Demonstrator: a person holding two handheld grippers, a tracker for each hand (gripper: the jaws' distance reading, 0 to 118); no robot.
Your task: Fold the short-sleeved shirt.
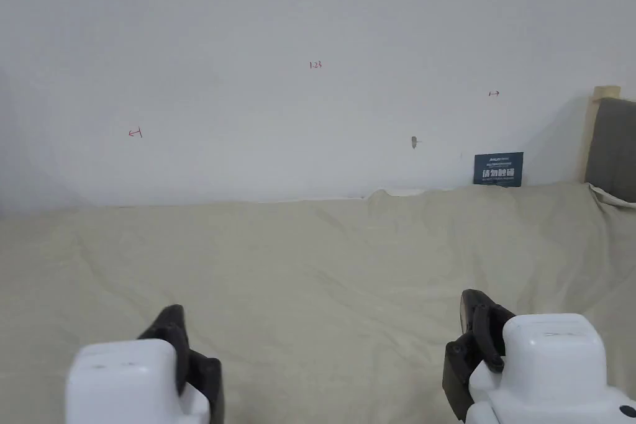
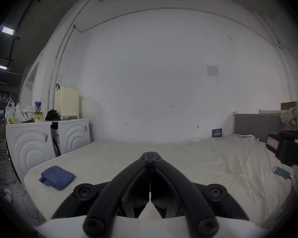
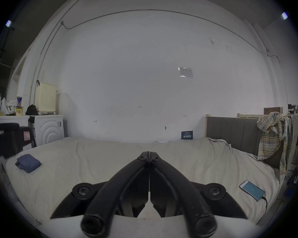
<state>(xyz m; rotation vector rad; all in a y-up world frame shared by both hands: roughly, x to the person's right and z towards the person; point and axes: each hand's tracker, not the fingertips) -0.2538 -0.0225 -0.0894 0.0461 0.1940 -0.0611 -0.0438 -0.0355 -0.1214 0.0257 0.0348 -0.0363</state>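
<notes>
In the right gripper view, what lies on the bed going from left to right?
Folded blue garment → the closed hand-held gripper above the sheet → phone with a cable, near the bed's right edge.

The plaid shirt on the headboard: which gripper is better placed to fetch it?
Probably the right gripper. The plaid shirt hangs on the headboard at the bed's right end, its side. The left gripper is nearer the folded blue cloth.
</notes>
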